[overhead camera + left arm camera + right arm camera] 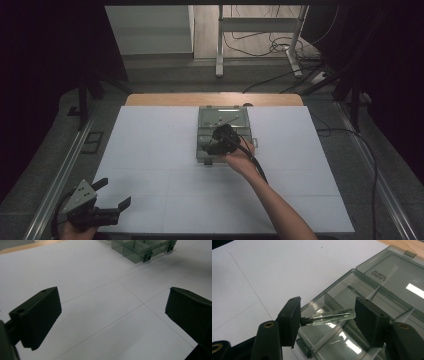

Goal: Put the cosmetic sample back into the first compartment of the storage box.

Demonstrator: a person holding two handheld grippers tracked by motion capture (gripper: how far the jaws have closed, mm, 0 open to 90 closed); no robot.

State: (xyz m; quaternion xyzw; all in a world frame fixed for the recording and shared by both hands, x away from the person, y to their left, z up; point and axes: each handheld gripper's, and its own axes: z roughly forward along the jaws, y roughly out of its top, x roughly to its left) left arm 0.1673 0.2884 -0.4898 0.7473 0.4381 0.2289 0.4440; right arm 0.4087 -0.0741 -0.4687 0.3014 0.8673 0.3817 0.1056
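Lying flat under white sheet covering, faint seam lines crossing it — surface [150, 150], with a bare wooden strip [165, 99] showing along the far edge. Standing beyond it in a dim room: grey floor, white desk legs [219, 45], loose cables [270, 47].

Sitting open near the surface's middle — smoky translucent plastic organizer box [352, 340], rectangular, split by thin dividers into compartments, hinged lid [394, 275] lying back flat with a small latch tab at its far edge.

Pinching a small clear glass vial [332, 316] end to end — right tongs [328, 320], black blocky pads pressing on the dark cap at one side and the rounded glass bottom at the other. Hovering over the box's near compartments, not touching dividers. Lying roughly level, long axis running straight across from pad to pad, cap end pointing toward the white sheet side, bottom end toward the box interior.

Resting low at the near left corner, well apart from the box — left tongs [107, 197], spread wide, gripping nothing.
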